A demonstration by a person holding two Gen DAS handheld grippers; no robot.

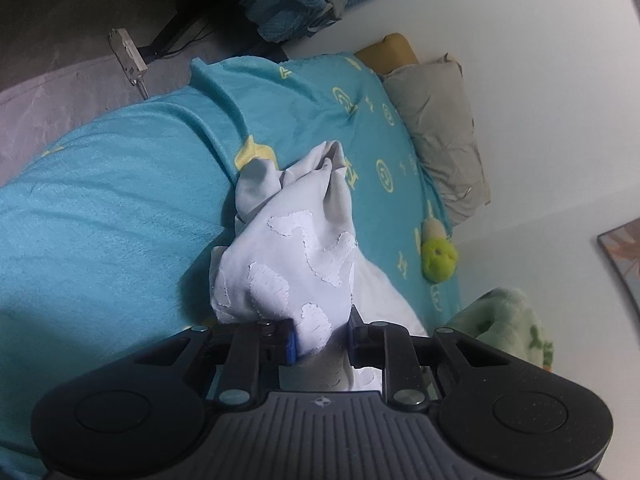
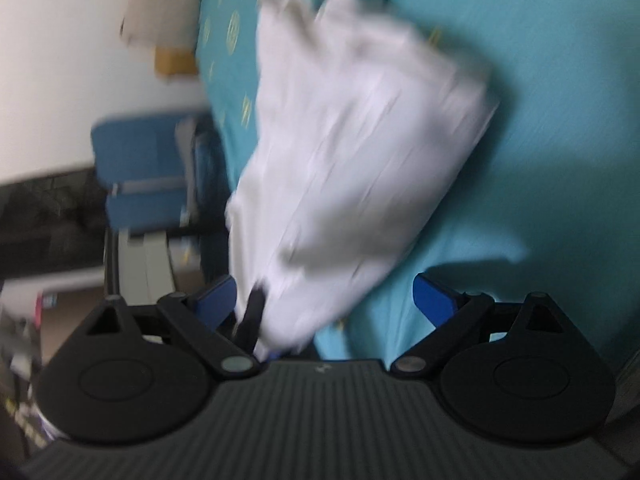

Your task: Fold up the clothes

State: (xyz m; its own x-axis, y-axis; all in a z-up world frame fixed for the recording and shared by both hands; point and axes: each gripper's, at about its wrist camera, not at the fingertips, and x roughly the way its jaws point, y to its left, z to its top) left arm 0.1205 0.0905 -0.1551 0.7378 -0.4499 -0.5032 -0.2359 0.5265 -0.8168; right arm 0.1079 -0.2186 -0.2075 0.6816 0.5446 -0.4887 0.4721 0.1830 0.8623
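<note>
I am in a home bedroom. A bed [image 1: 100,208] with a teal blanket [image 1: 320,92] fills the middle of my left view, a beige pillow [image 1: 440,128] lies against the white wall [image 1: 540,60] at upper right, and a green plush toy [image 1: 439,258] sits below it.
</note>
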